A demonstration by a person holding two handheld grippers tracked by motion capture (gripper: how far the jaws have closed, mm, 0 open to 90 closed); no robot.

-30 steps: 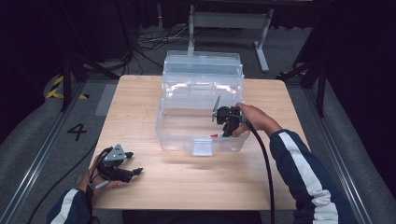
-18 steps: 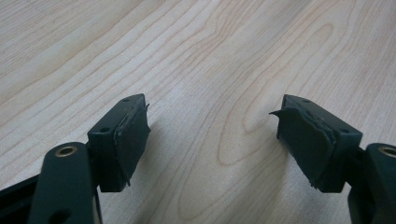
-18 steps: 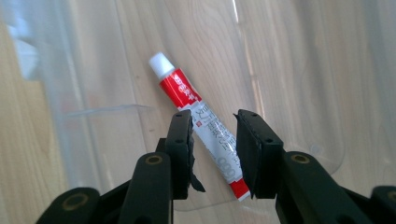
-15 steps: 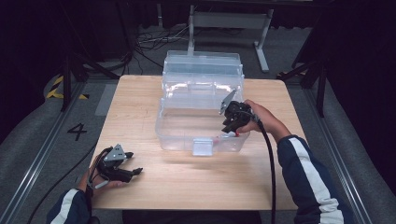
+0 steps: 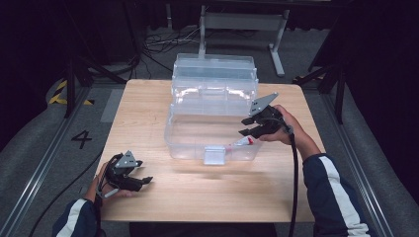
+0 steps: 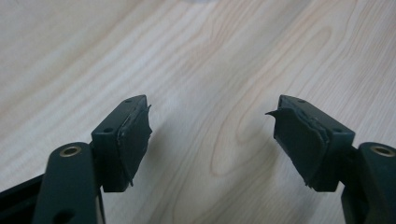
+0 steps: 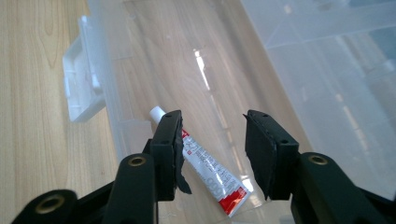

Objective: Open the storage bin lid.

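Your right gripper [image 5: 251,129] hangs above the right end of the clear box [image 5: 197,133], up over the front corner. Its fingers [image 7: 261,149] have just been opening, and now there is a wide gap with nothing in it. The little tube [image 7: 205,163] lies on the floor of the box, below the fingers and not touching them. In the right gripper view you see the tube lying flat. Its white cap points toward the front wall of the box, and its red end points back toward your gripper. One finger hides a bit of the tube near the cap. In the high view the tube [image 5: 243,142] shows through the clear front wall, in the front right corner of the box, just right of the latch [image 5: 214,155]. The box sits in the middle of the wooden surface [image 5: 148,103] with its lid [image 5: 215,66] tipped open behind it. Your left gripper [image 5: 141,182] rests low on the surface, well in front of the box and off to its left. Its fingers [image 6: 126,140] are spread wide apart and hold nothing; you see bare wood between them. Your left hand [image 5: 106,182] is wrapped around that gripper, and your right hand [image 5: 286,128] holds the other one beside the right wall of the box.
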